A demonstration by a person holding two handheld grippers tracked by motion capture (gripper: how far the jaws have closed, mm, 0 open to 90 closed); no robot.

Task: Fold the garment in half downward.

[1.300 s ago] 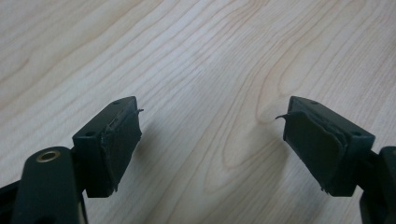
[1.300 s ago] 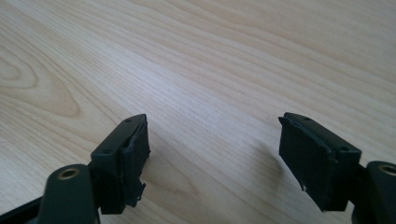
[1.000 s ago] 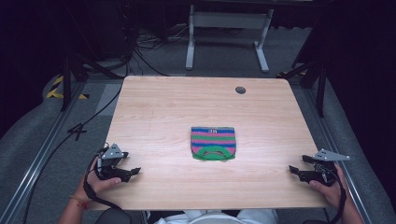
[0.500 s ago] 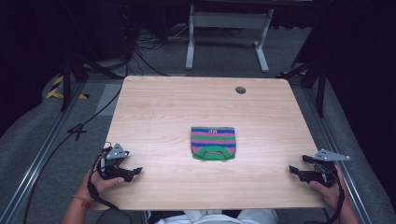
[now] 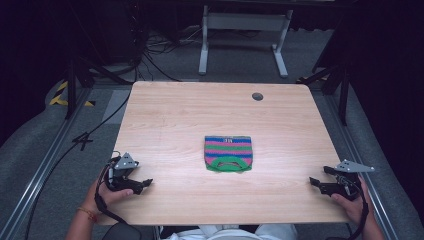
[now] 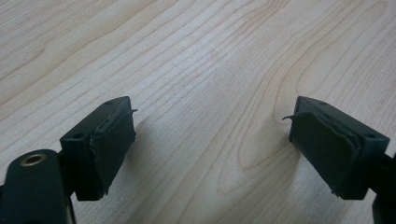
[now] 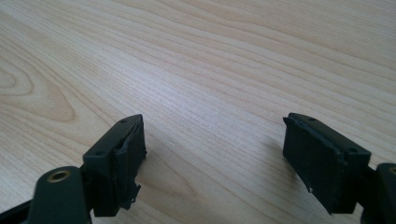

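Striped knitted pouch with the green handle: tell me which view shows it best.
The high view: the pink, blue and green striped knitted pouch lies flat mid-table, seen whole from above. The left and right gripper views look past open claw jaws at bare wood and give nothing of it.

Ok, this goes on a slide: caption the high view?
Folded striped knit garment at table centre, left tongs and right tongs open near the front corners.
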